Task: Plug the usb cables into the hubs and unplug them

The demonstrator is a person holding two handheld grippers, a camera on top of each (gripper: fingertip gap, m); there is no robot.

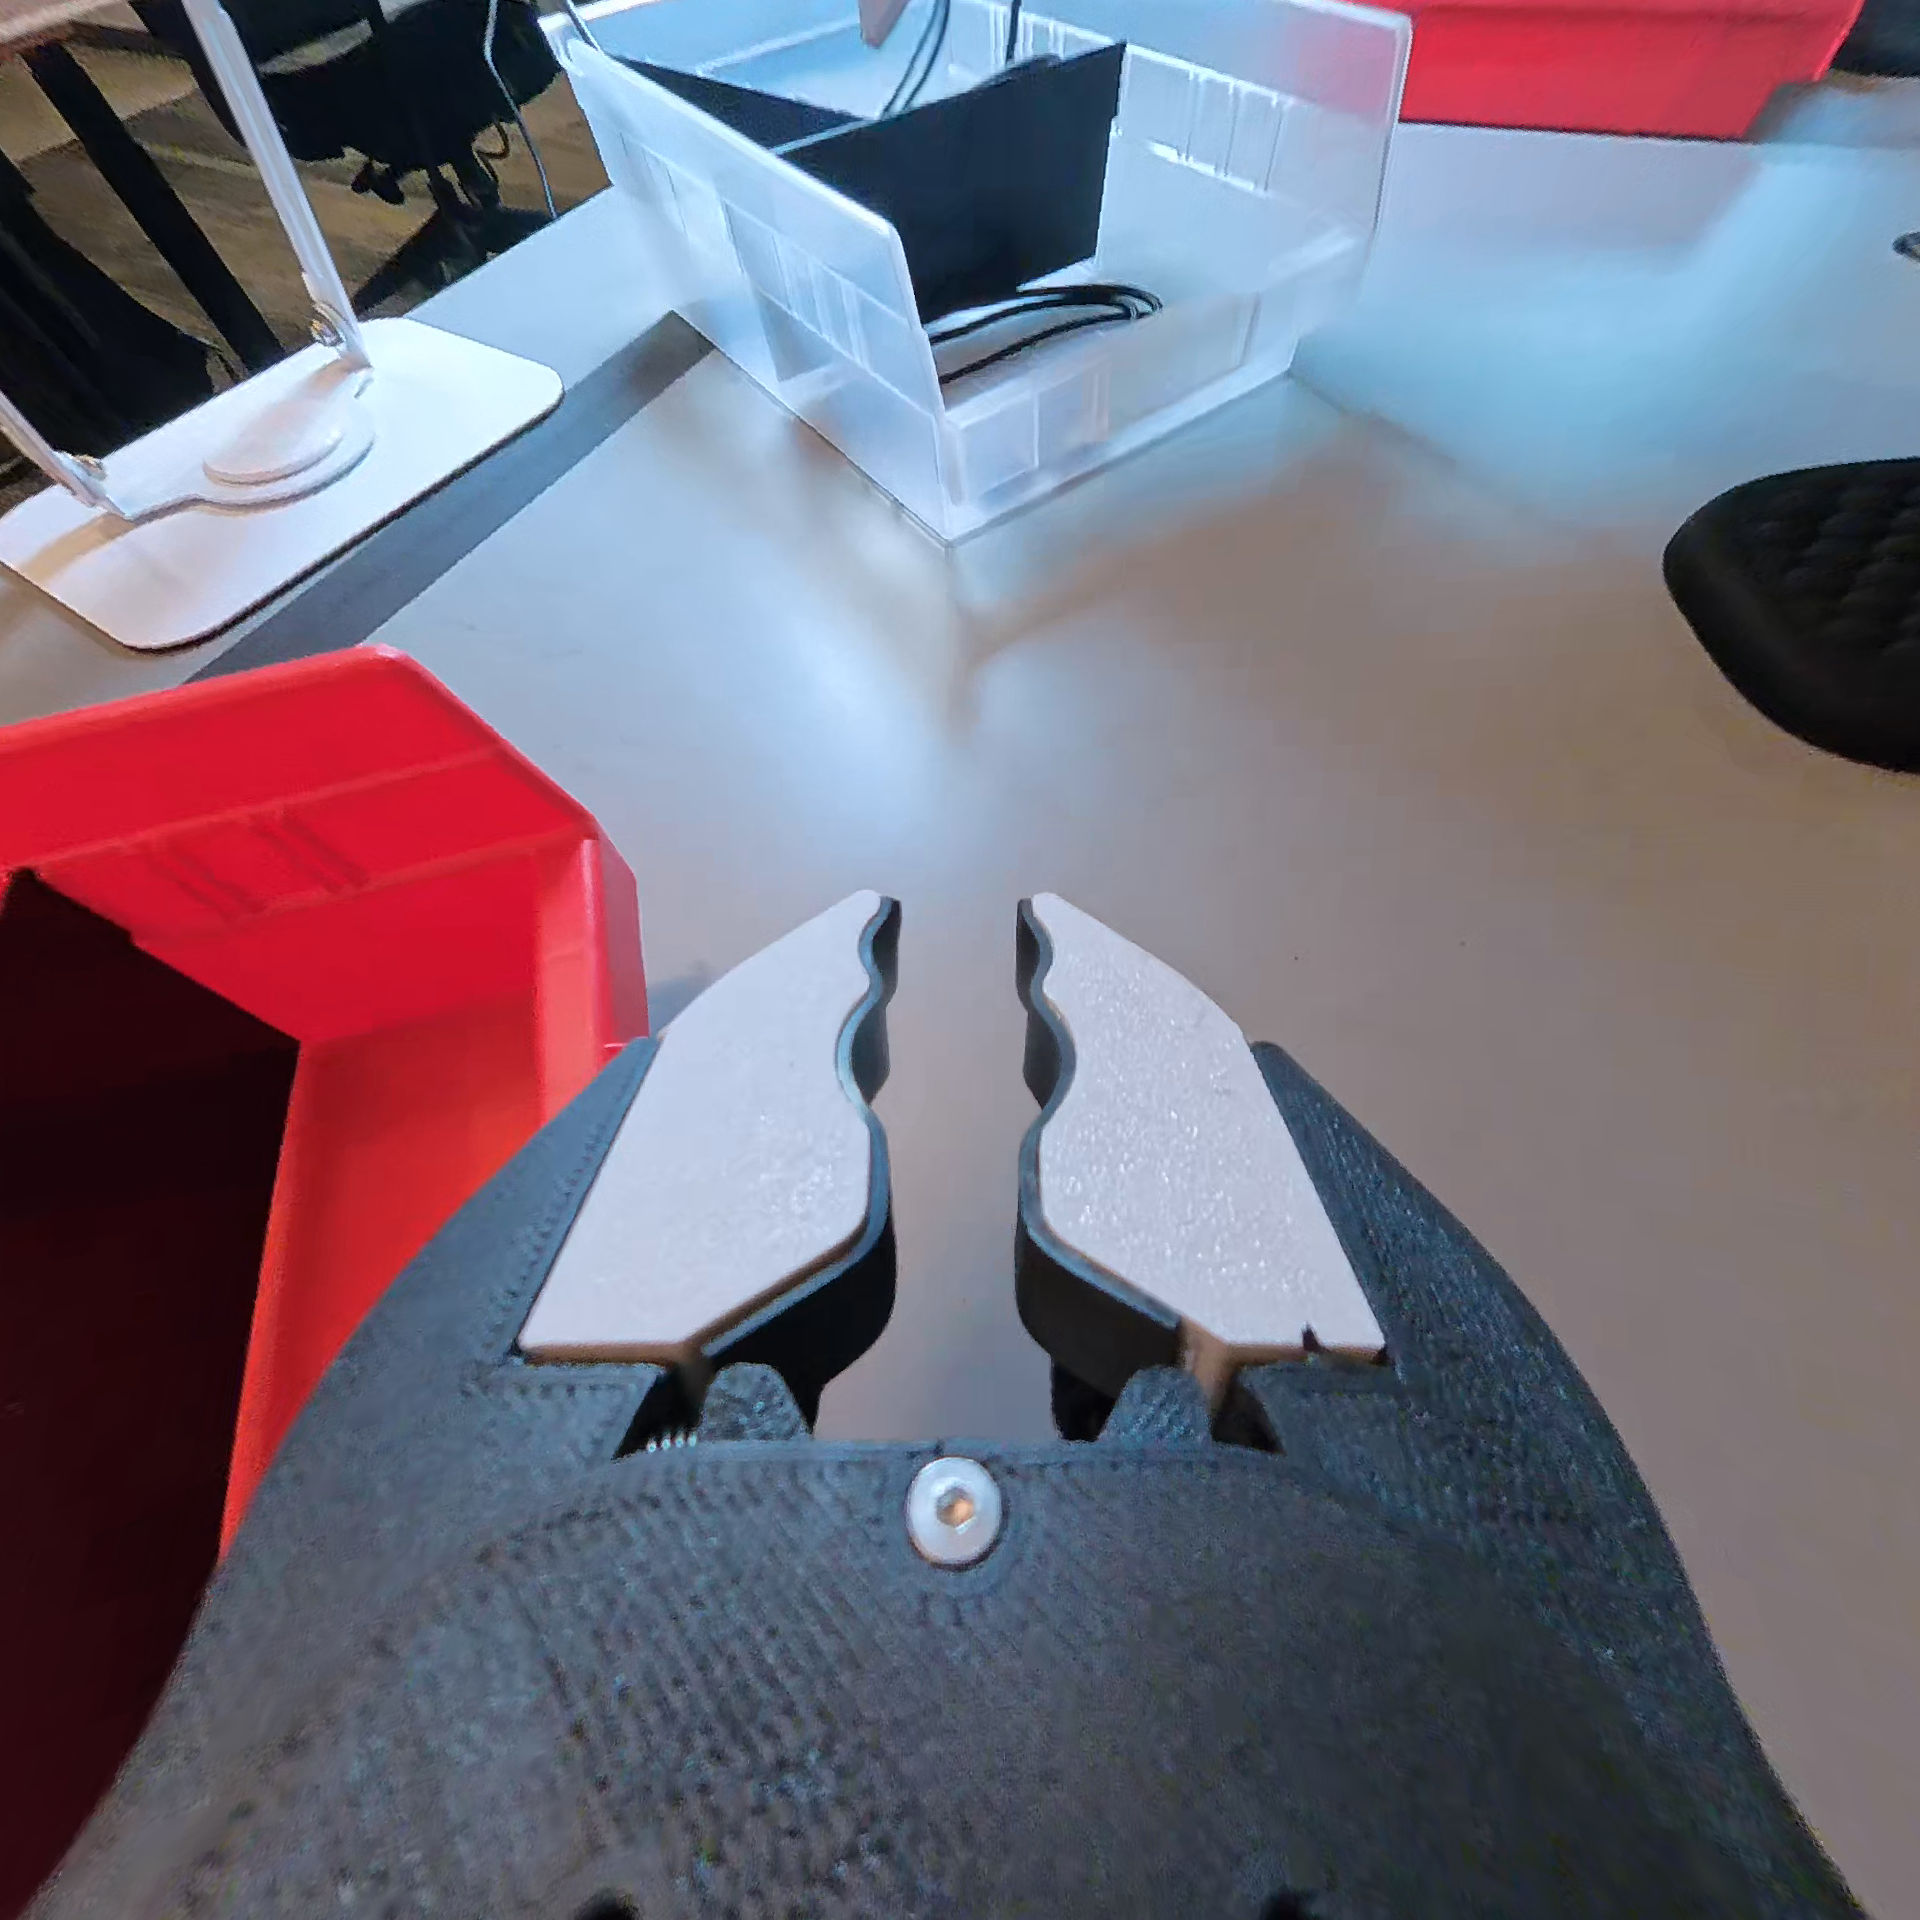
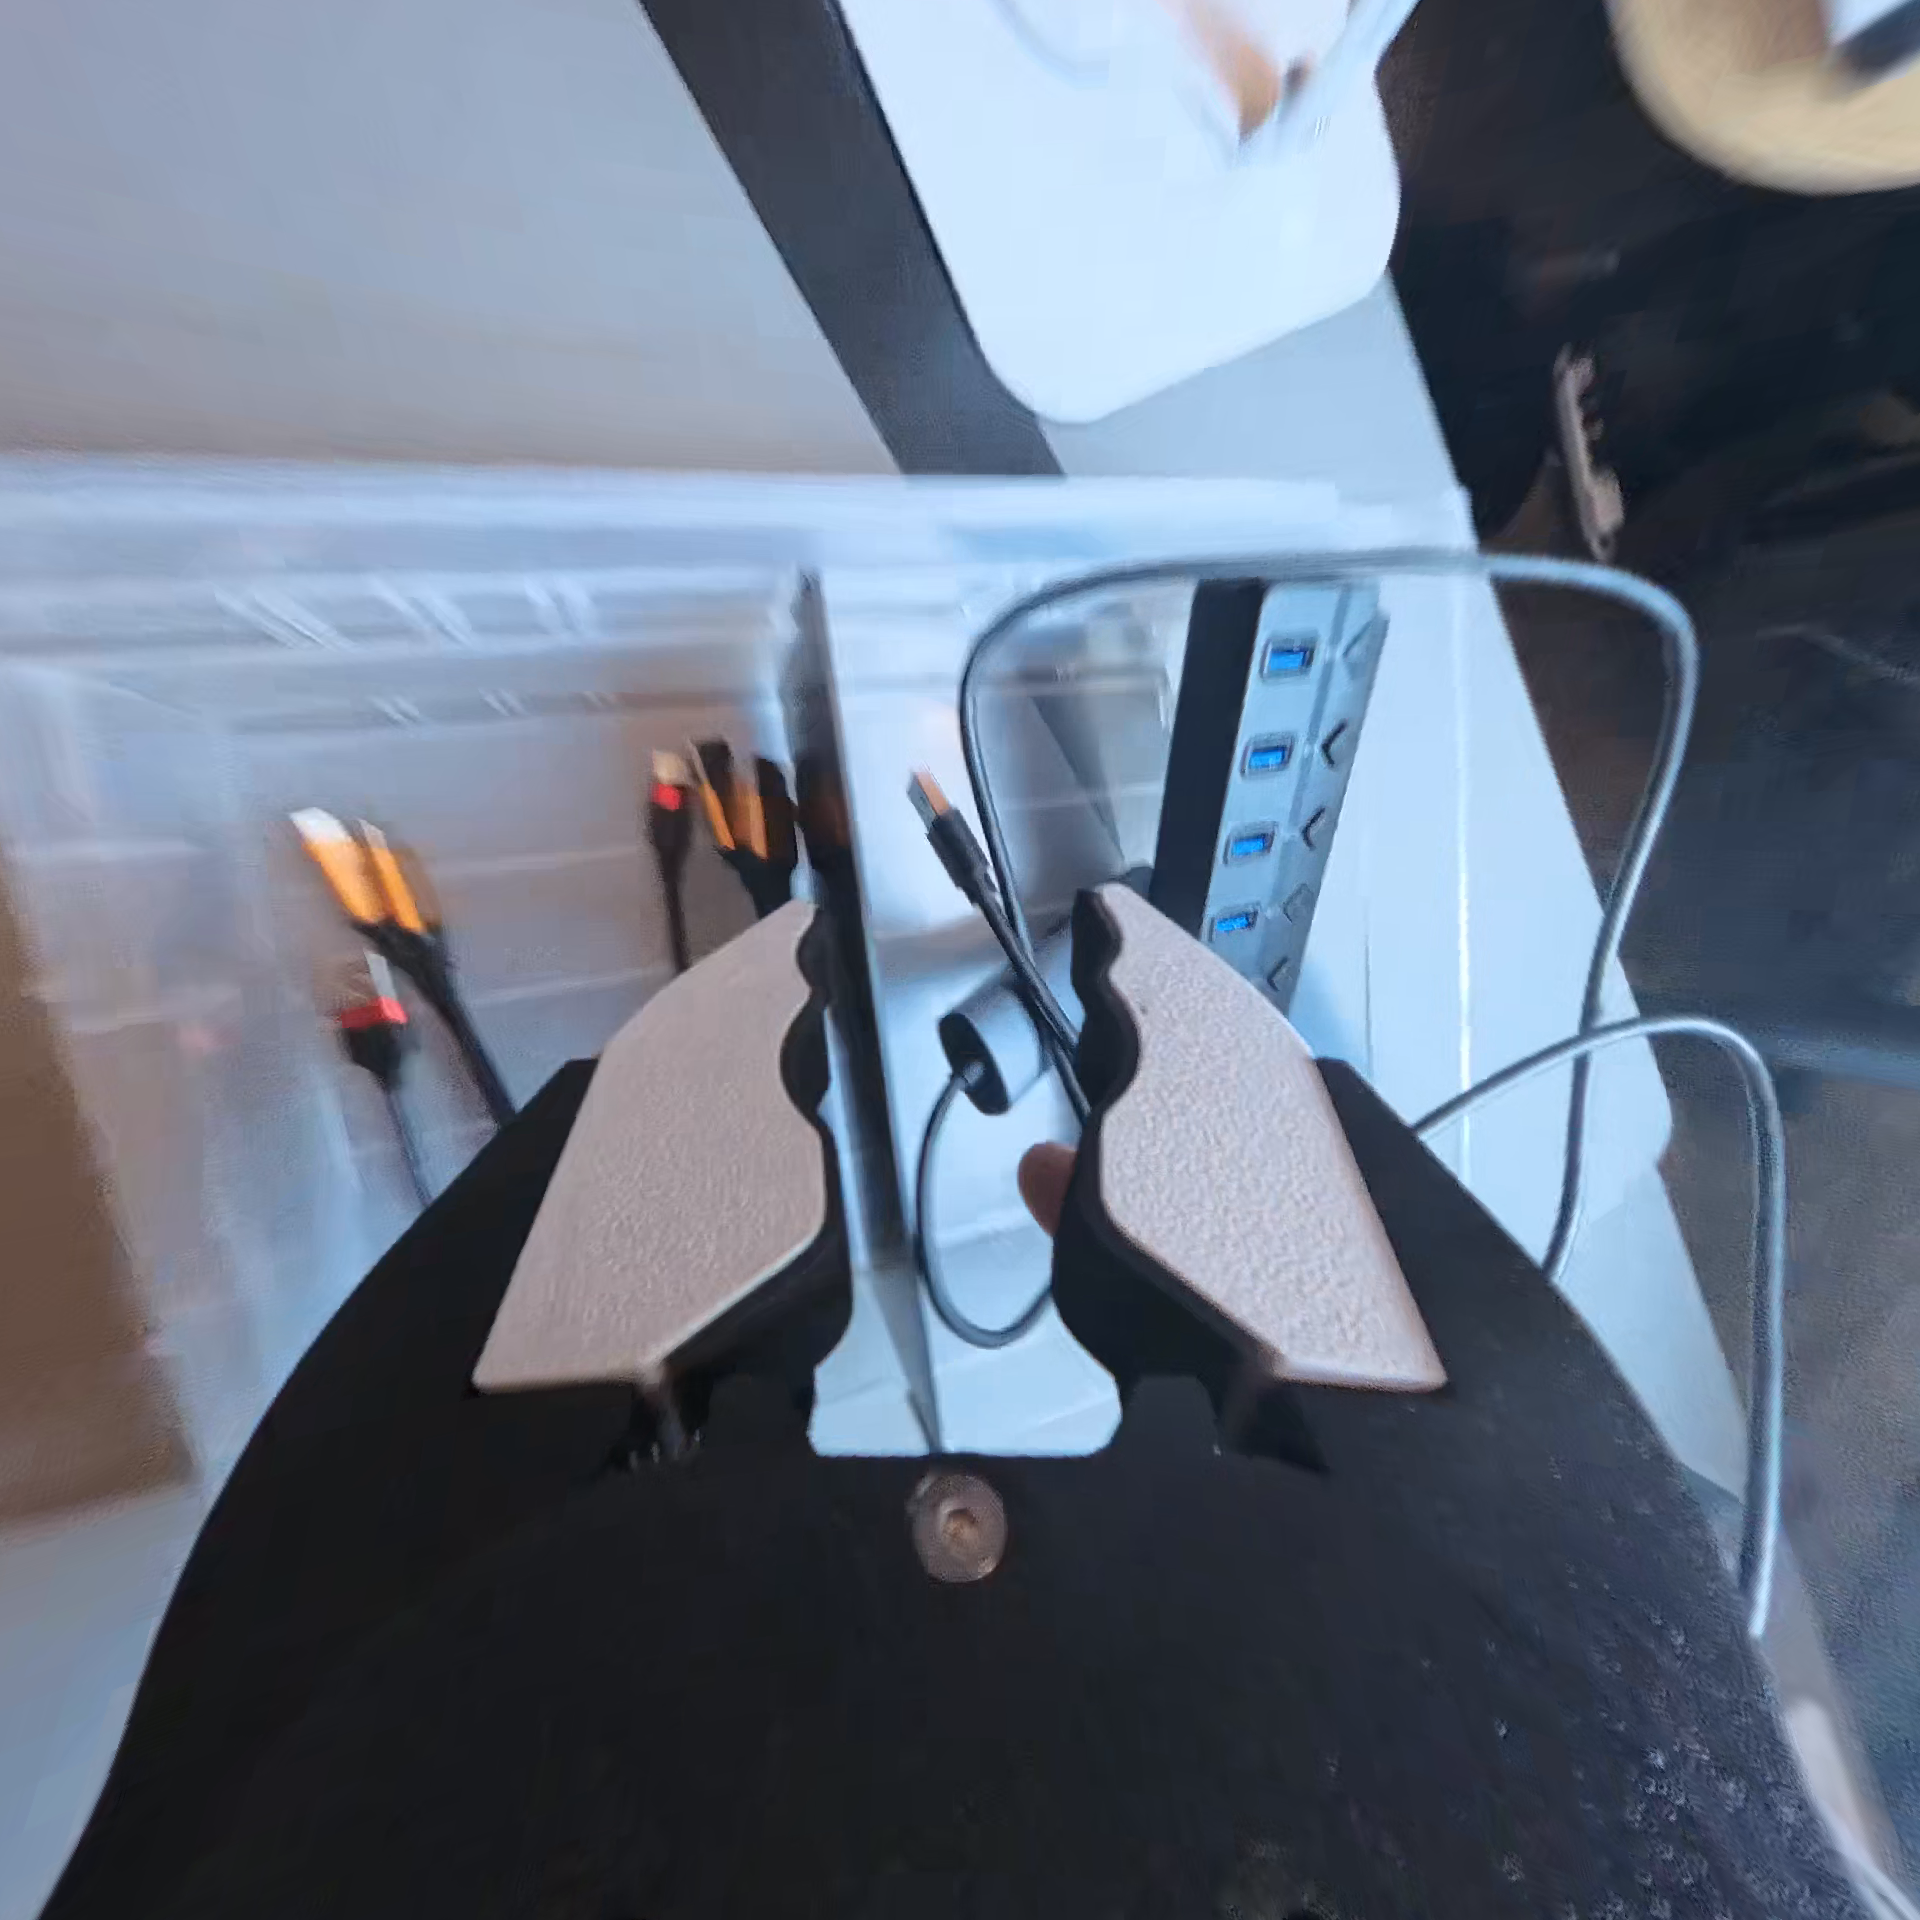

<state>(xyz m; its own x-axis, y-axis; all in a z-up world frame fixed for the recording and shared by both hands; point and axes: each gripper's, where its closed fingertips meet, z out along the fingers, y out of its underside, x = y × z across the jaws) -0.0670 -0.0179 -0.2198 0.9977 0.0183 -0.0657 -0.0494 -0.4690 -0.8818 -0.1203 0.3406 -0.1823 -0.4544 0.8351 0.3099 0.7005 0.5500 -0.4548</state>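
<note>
Two red bins, one clear divided box on grey table.

Left gripper spread, empty, over bare table.

Only right view shows silver hub, four blue ports, upright in box; loose usb cable beside it.

Right gripper spread, straddling divider, nothing gripped.

Pale grey table under soft glare. Dark floor and black chair legs lie beyond its edge.

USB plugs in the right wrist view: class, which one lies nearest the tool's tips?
The plain black USB plug, right of the dark divider and just above the right tool. The orange and red-banded plugs lie left of the divider.
</note>
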